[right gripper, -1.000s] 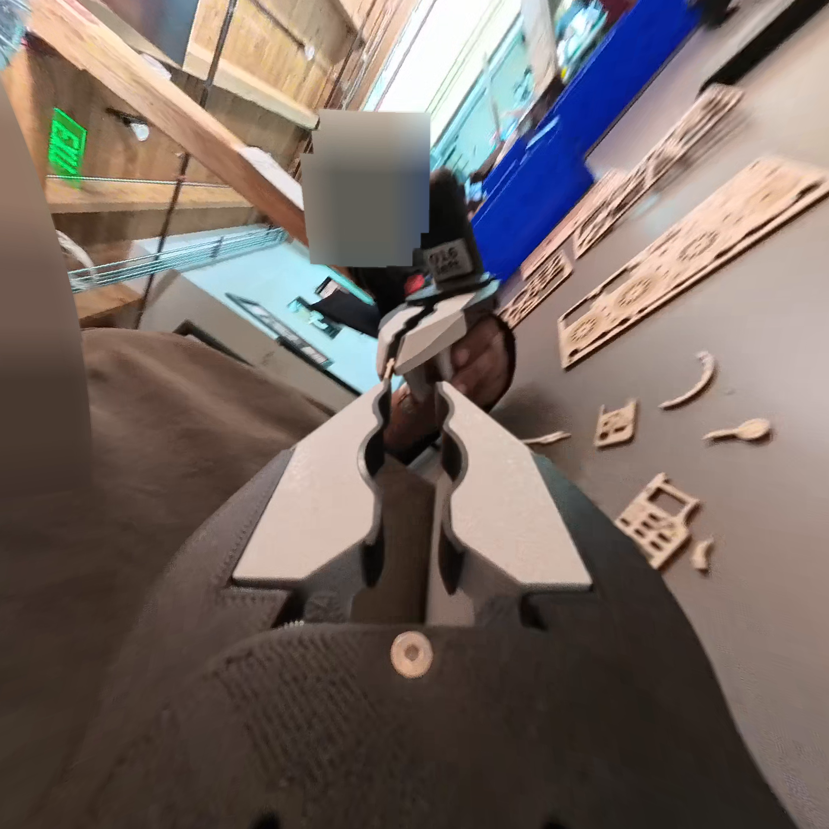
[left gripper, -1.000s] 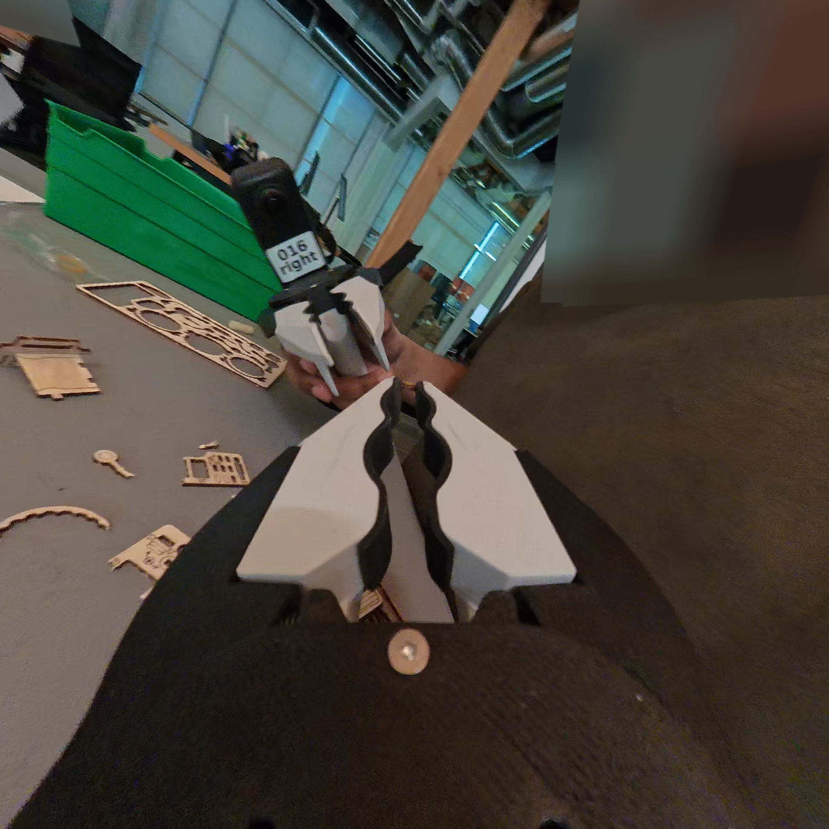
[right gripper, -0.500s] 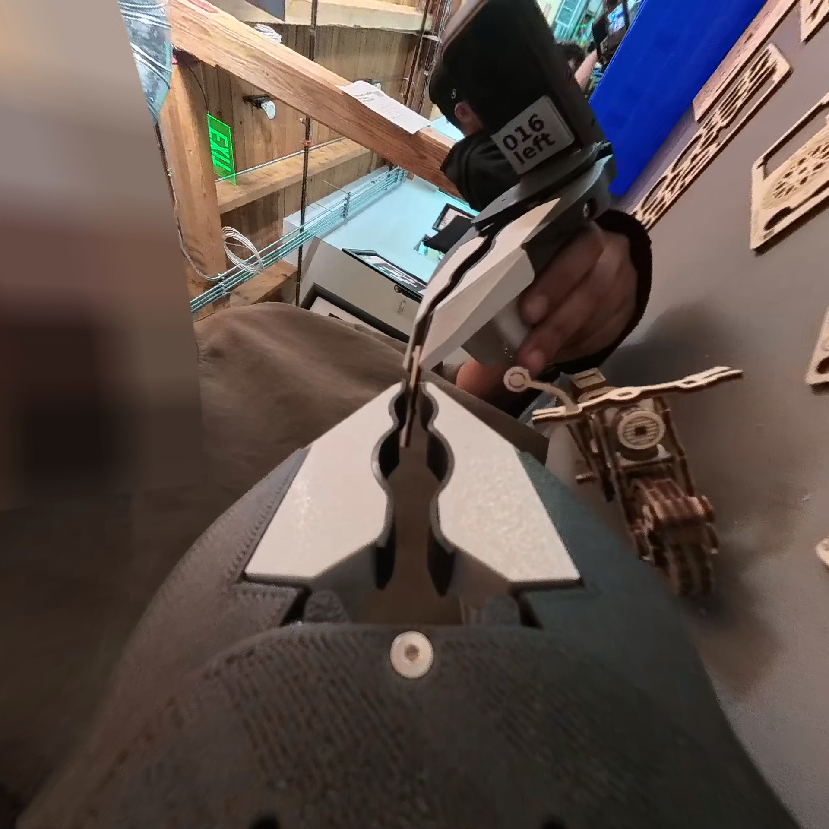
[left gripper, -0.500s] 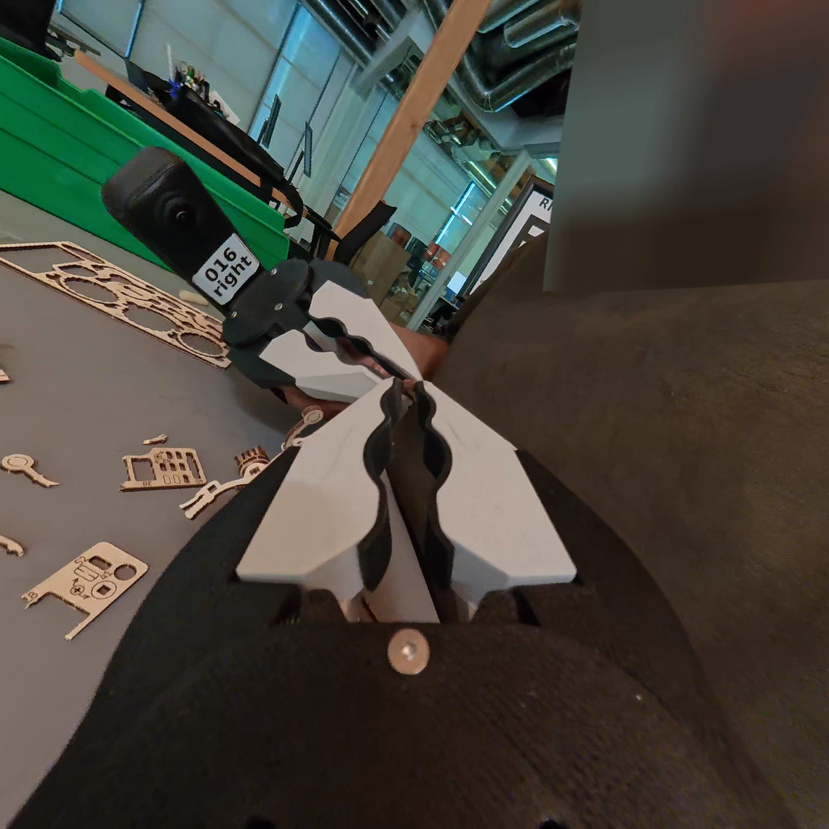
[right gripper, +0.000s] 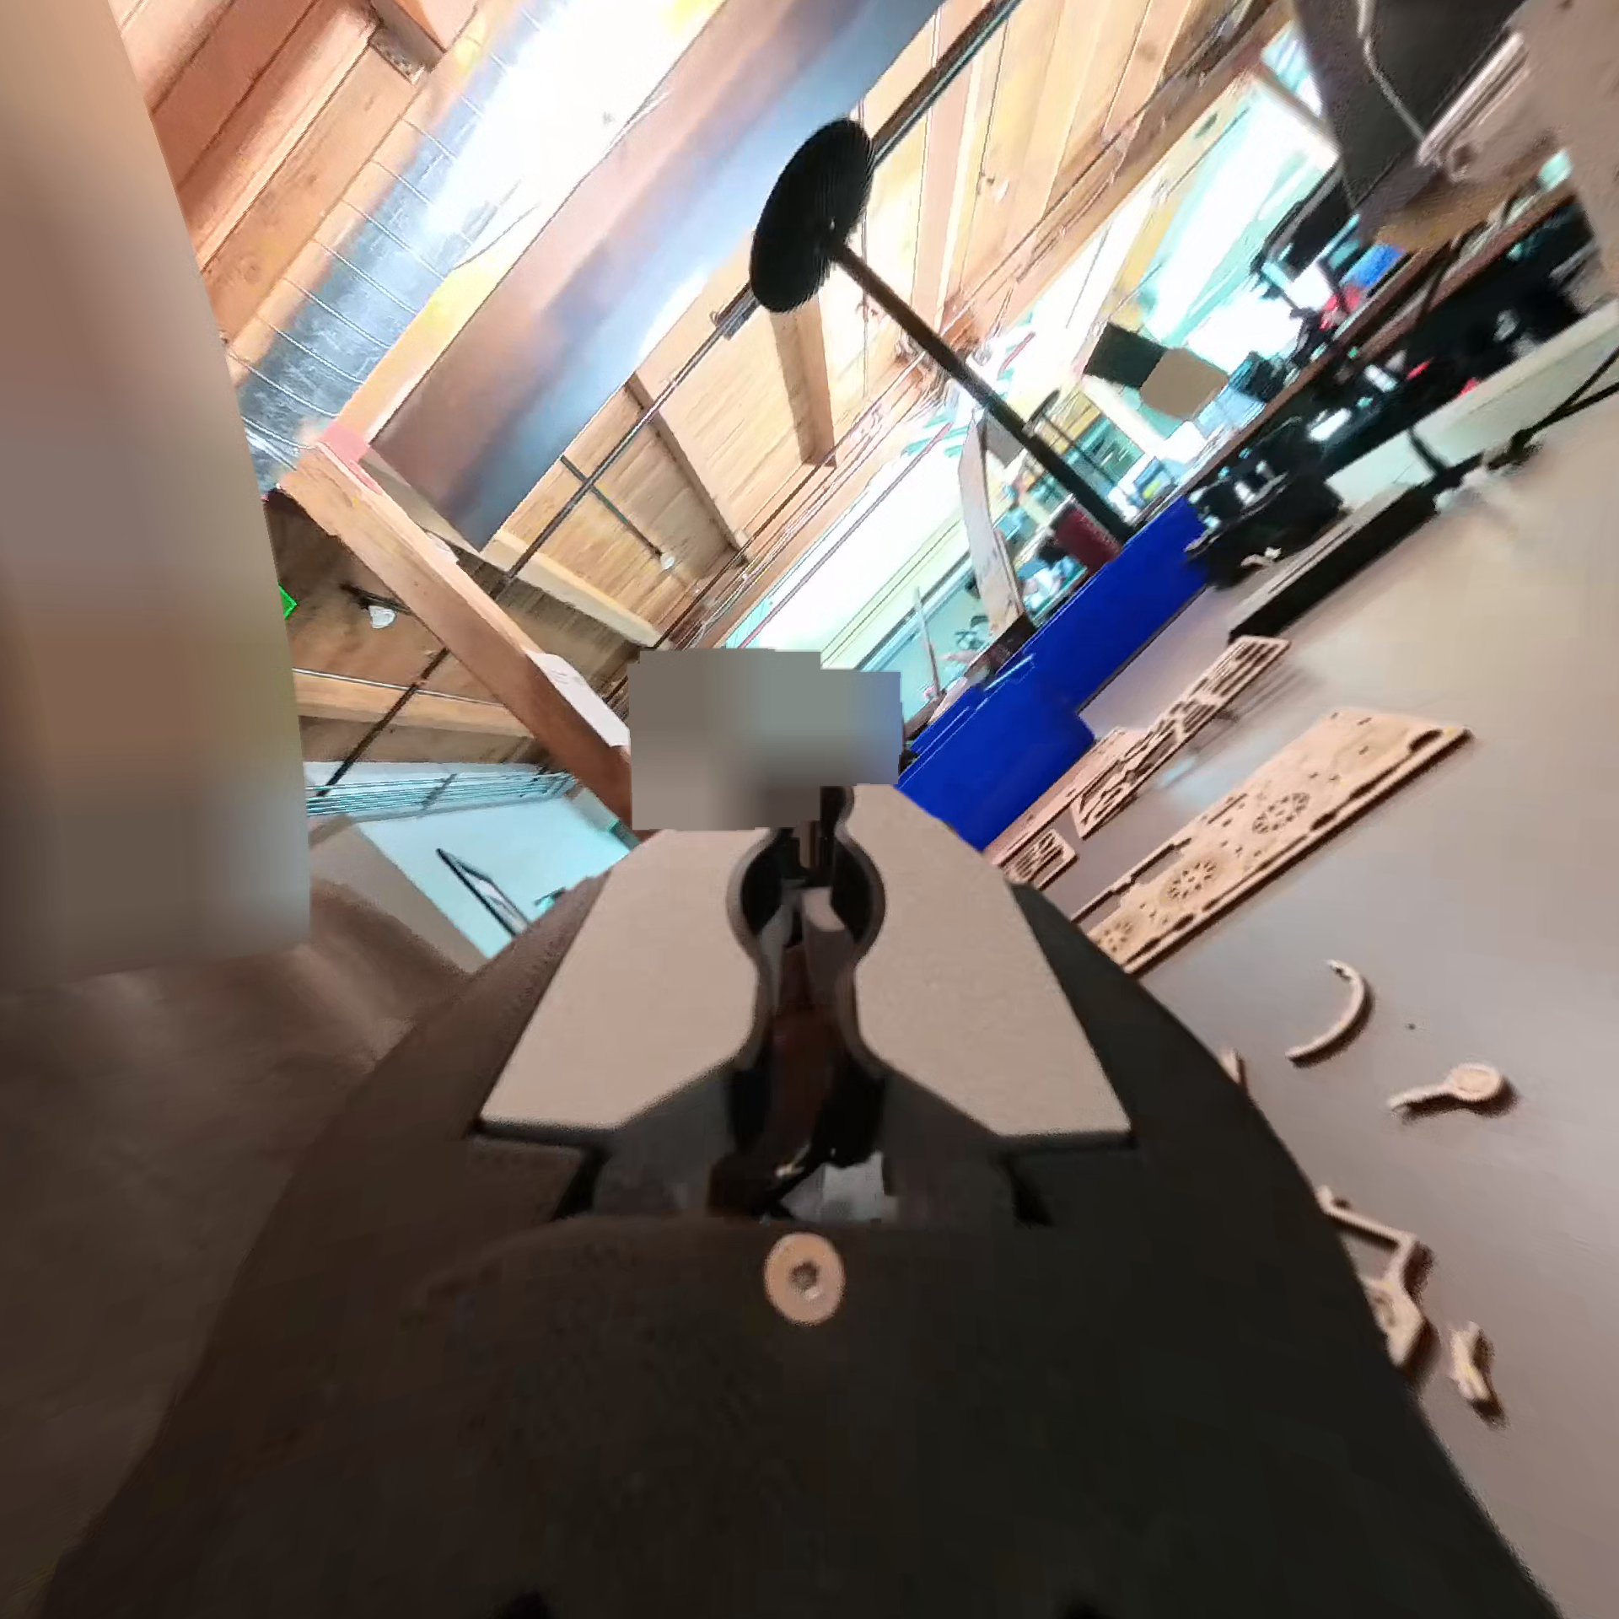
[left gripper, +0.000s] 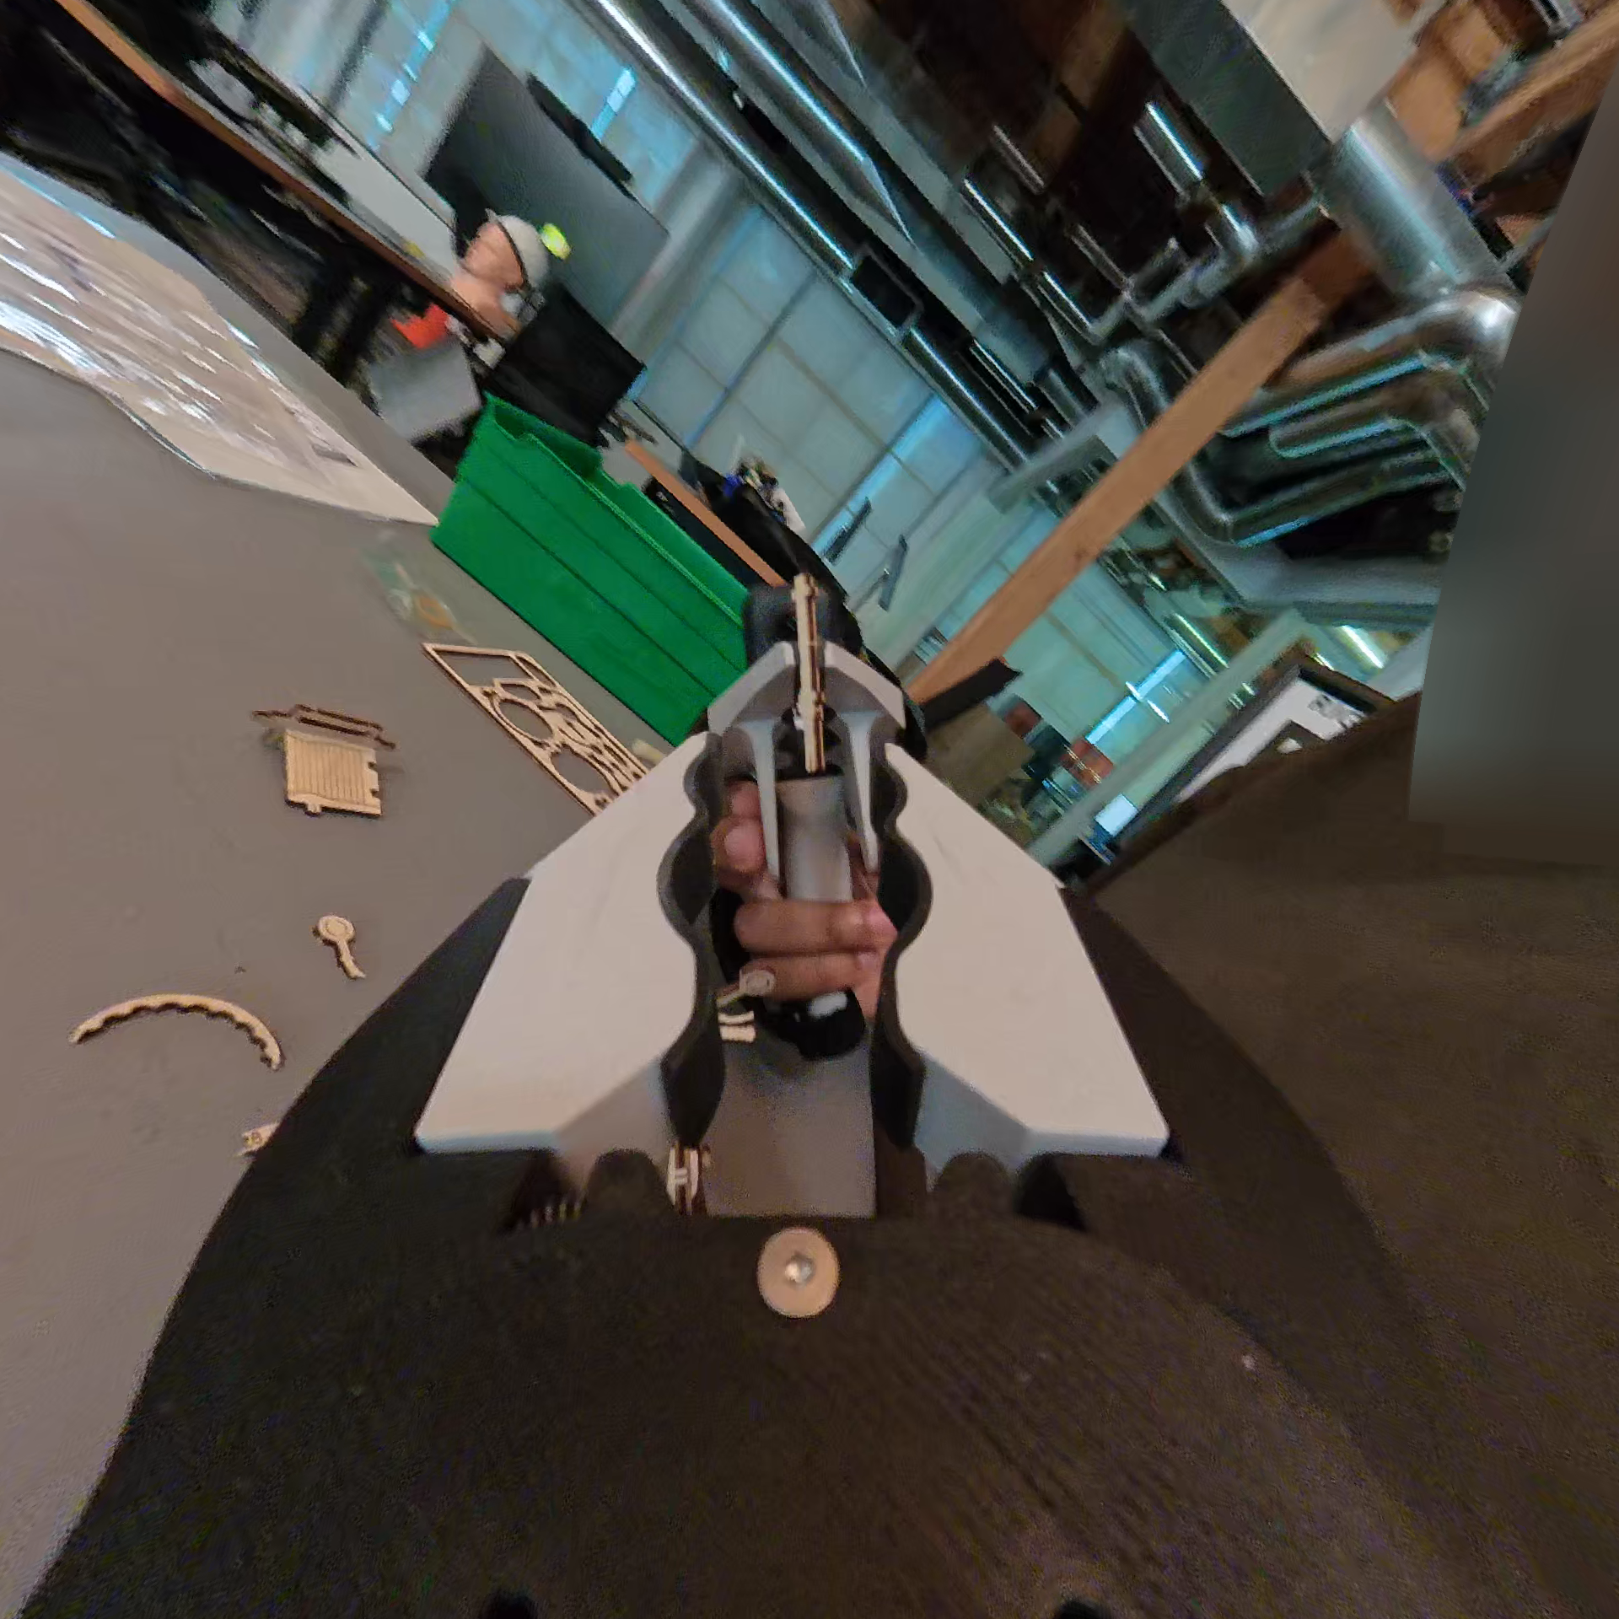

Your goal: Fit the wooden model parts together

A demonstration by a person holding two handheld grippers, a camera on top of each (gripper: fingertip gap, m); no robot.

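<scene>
In the left wrist view my left gripper point(left gripper: 797, 758) is open and empty, its jaws wide apart. Straight ahead, facing it, my right gripper point(left gripper: 806, 701) is shut on a thin flat wooden part point(left gripper: 807, 648) seen edge-on and standing up from its tips. A hand point(left gripper: 810, 933) holds that gripper. In the right wrist view my right gripper point(right gripper: 819, 828) has its fingers nearly together; the part is only a thin sliver there. The left gripper shows dimly through the gap. Small bits of a wooden model point(left gripper: 740, 999) show low between my left fingers.
On the grey table lie loose parts: a toothed arc point(left gripper: 175, 1021), a key-shaped piece point(left gripper: 337, 942), a grille piece point(left gripper: 333, 767) and a cut-out sheet point(left gripper: 534, 718). A green bin point(left gripper: 596, 604) stands behind. A blue bin point(right gripper: 1051, 727) and more sheets point(right gripper: 1270, 832) lie on the right side. My two grippers' fingertips are within a few centimetres of each other.
The left gripper, which was shut on the thin wooden part, has opened and let it go. The right gripper has closed on the part and now holds it. Both grippers now face each other.
</scene>
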